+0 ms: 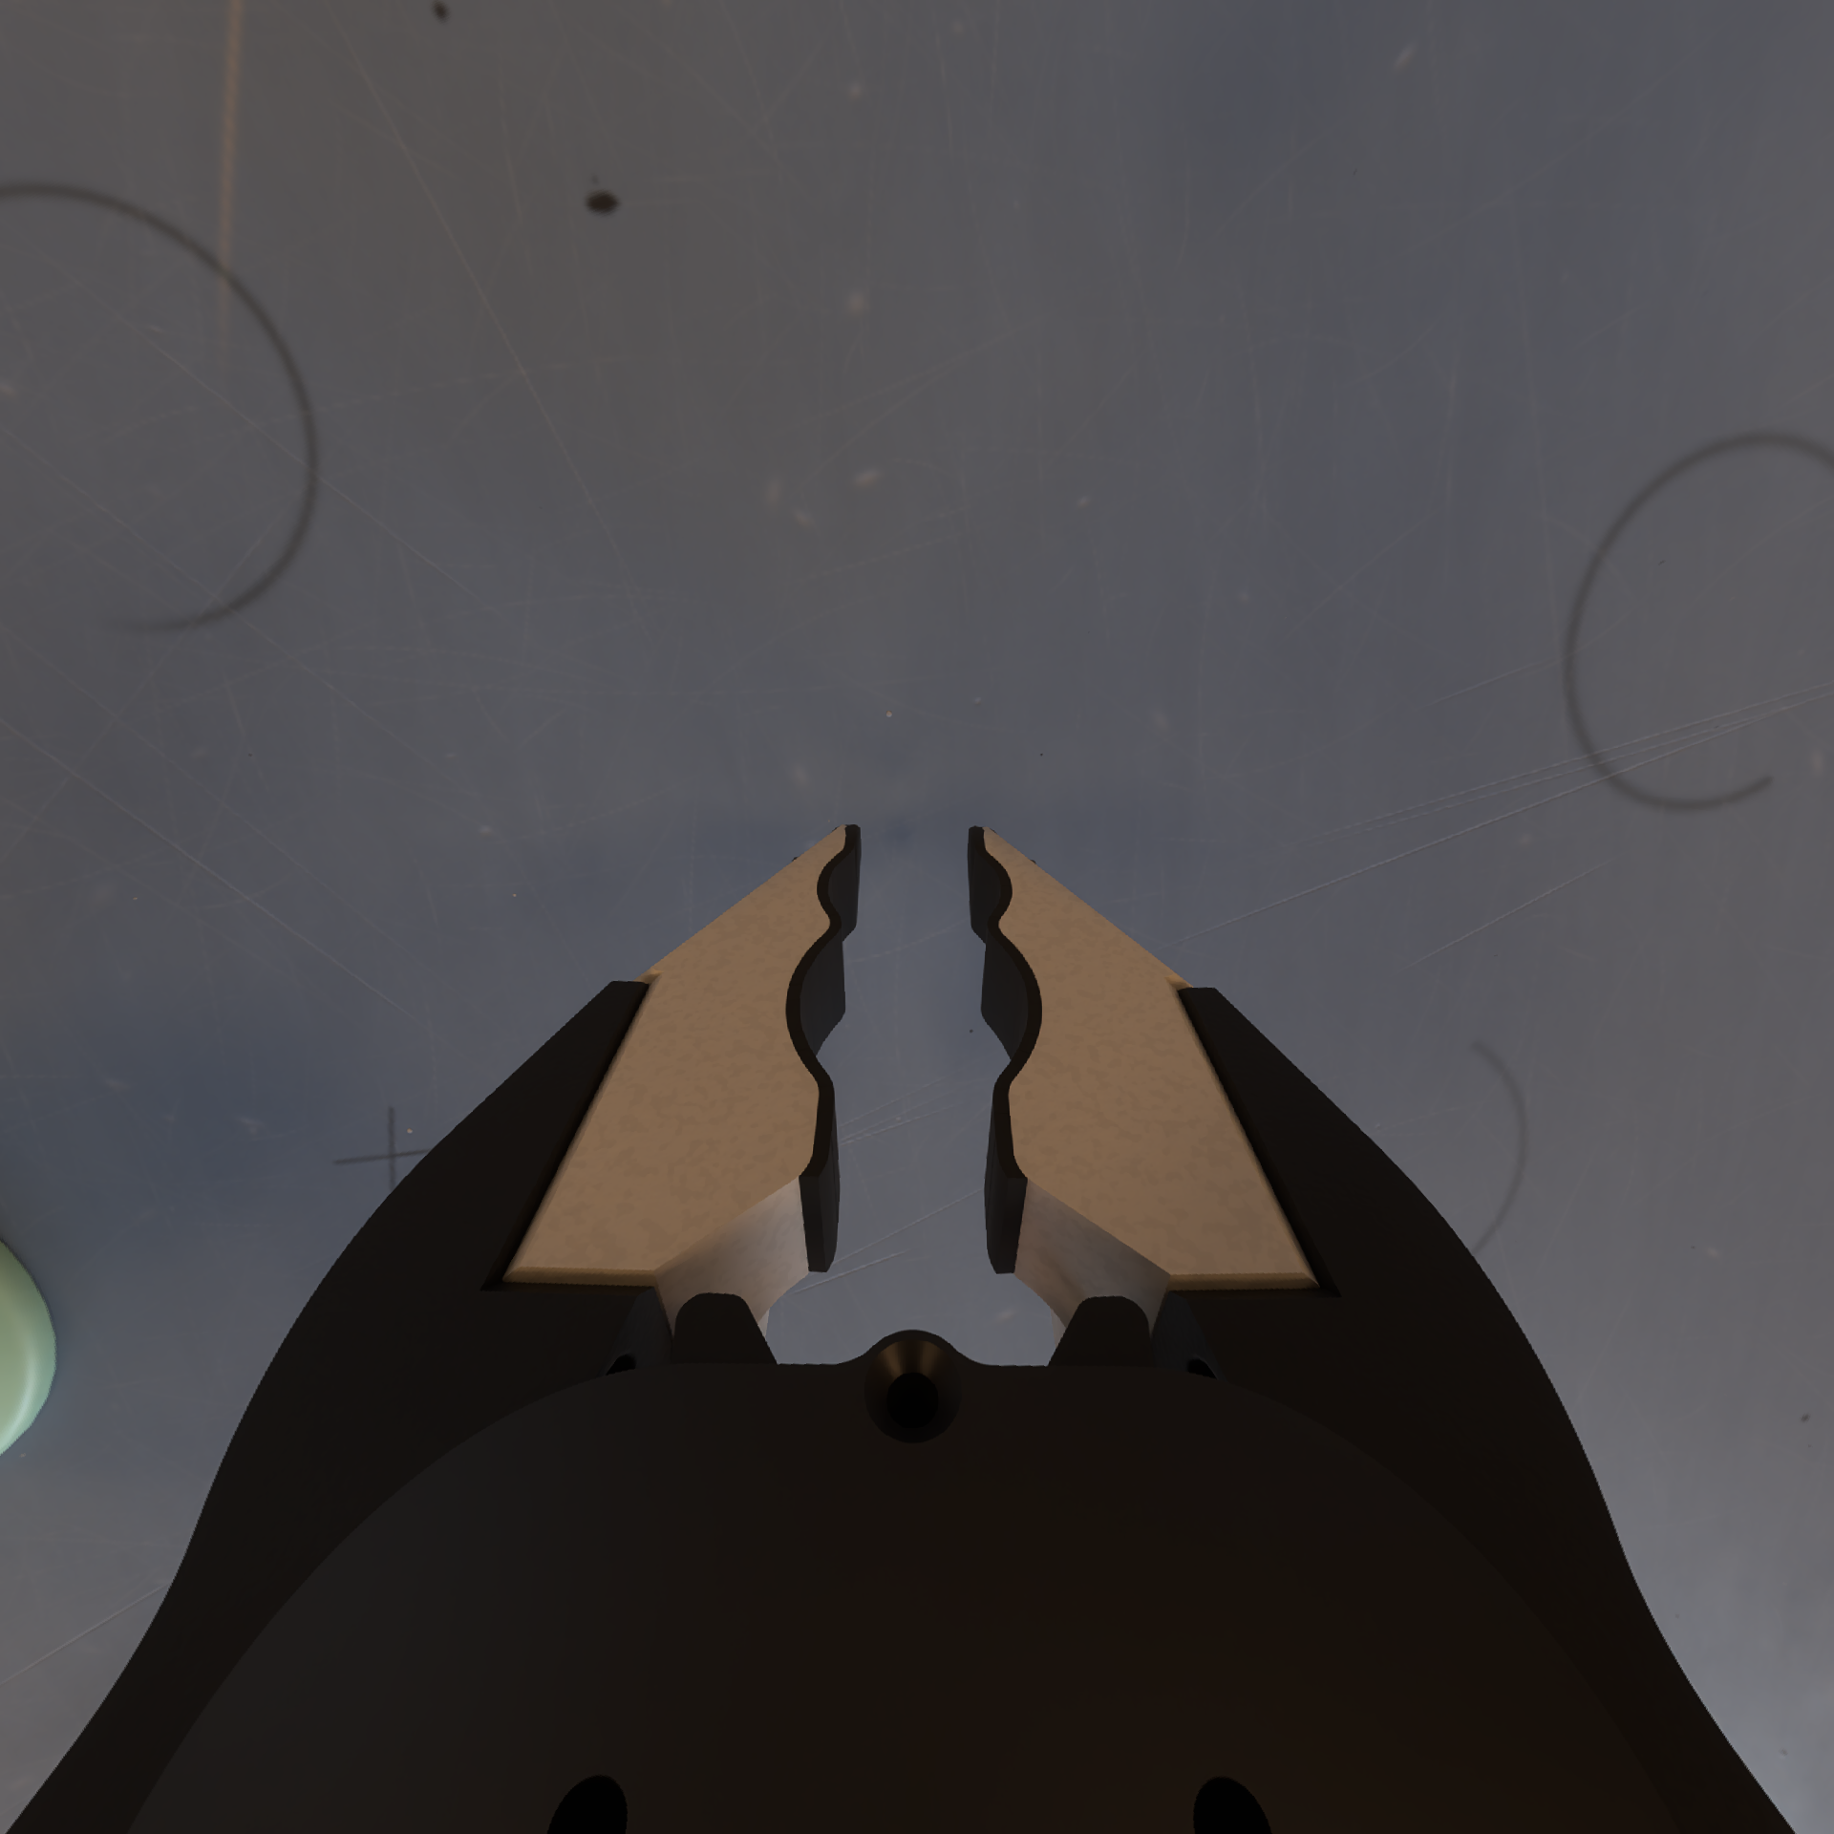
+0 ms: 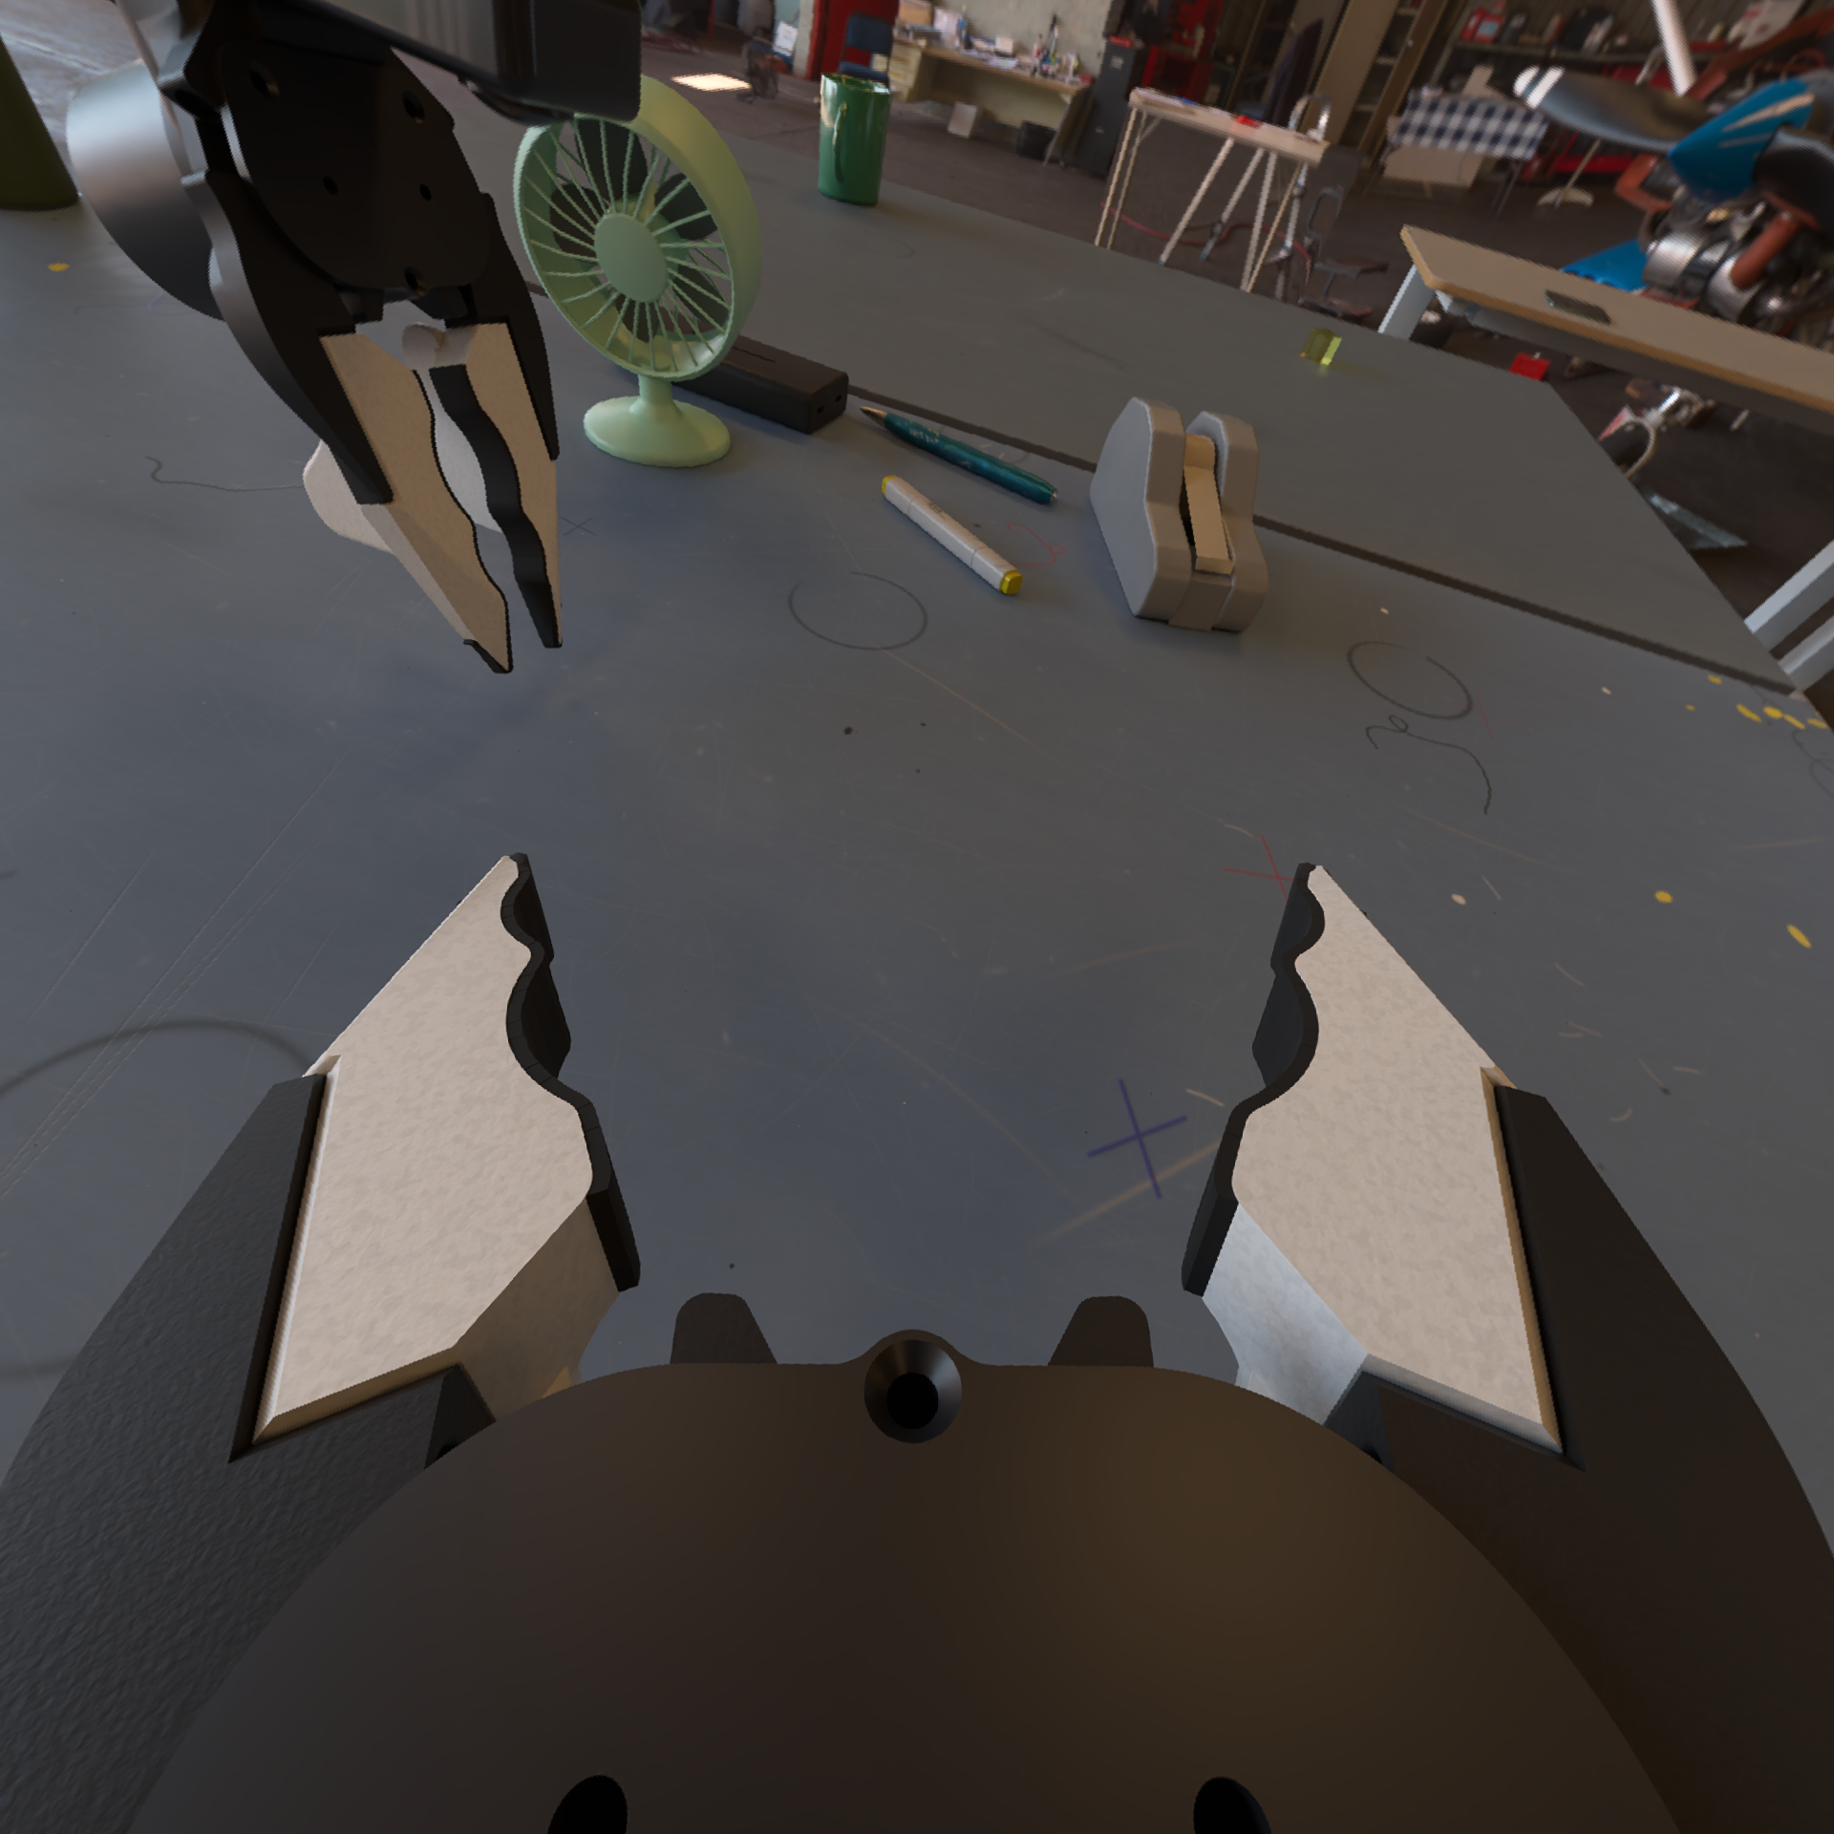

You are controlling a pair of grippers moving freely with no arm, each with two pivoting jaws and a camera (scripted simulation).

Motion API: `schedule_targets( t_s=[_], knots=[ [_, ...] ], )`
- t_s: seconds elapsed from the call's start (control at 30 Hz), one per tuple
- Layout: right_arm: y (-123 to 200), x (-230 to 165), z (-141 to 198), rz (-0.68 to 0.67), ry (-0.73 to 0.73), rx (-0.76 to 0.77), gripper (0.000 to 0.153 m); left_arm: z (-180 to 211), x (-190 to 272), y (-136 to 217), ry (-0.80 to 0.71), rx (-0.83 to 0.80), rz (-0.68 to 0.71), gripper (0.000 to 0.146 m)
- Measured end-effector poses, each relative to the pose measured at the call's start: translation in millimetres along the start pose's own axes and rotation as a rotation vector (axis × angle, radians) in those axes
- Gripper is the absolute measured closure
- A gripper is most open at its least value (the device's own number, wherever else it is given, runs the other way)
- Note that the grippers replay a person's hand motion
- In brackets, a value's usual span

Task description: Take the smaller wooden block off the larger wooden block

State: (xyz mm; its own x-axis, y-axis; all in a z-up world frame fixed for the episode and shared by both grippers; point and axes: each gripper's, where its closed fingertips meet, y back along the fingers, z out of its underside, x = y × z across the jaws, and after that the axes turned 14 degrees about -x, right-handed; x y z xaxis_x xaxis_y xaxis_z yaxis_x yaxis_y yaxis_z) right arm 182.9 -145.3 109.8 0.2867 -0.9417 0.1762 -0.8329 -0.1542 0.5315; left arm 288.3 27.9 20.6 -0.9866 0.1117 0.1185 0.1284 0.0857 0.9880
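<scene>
Left wrist view: pale green rounded object (image 1: 18, 1355) cut off by left edge, possibly the fan's base; identity not confirmed. Right wrist view: white object (image 2: 332, 496) on the counter (image 2: 893, 794) largely hidden behind the left tongs (image 2: 526, 650); kind not determinable. Black box (image 2: 784, 382) partly concealed behind the green fan (image 2: 635, 258). Olive object (image 2: 30, 149) cropped at left edge. Small yellow item (image 2: 1320, 345) too small to identify. Wooden blocks not discernible in either view.

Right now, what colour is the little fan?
Pale green fan, clearest in the right wrist view.
</scene>
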Motion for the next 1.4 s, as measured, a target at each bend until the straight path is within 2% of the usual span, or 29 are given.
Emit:
schedule_targets(
  t_s=[0.2,0.37,0.47,0.63,0.8,0.93,1.03,1.23,1.4],
  knots=[
    [0.1,-5.4,-6.3,-0.018,0.043,0.031,0.01,0.7,1.6,26.3,0.04,0.142,-0.018,0.111],
    [0.3,-9.2,-8.2,-0.056,0.024,0.034,0.011,15.6,13.2,72.3,0.095,0.335,-0.071,0.101],
    [1.0,-10.9,-10.0,-0.09,-0.011,0.054,0.021,42.0,24.6,108.0,0.124,0.418,-0.134,0.097],
    [-1.0,-16.0,-8.1,-0.132,-0.032,0.03,0.028,127.0,38.1,174.2,0.21,0.499,-0.276,0.099],
    [0.6,-20.3,-10.4,-0.143,-0.022,0.023,0.032,257.1,40.8,210.4,0.399,0.461,-0.41,0.102],
    [1.5,-25.7,-13.7,-0.162,-0.021,0.025,0.033,351.6,46.2,198.2,0.528,0.361,-0.41,0.105],
    [0.0,-31.2,-16.5,-0.183,-0.02,0.015,0.033,393.3,47.6,171.1,0.579,0.324,-0.35,0.107],
    [-4.2,-40.8,-18.1,-0.2,-0.009,-0.06,0.027,433.8,47.8,104.4,0.618,0.165,-0.226,0.107],
    [-6.9,-44.6,-15.7,-0.17,0.026,-0.132,0.011,437.1,51.1,84.6,0.615,0.132,-0.161,0.11]
  ],
)
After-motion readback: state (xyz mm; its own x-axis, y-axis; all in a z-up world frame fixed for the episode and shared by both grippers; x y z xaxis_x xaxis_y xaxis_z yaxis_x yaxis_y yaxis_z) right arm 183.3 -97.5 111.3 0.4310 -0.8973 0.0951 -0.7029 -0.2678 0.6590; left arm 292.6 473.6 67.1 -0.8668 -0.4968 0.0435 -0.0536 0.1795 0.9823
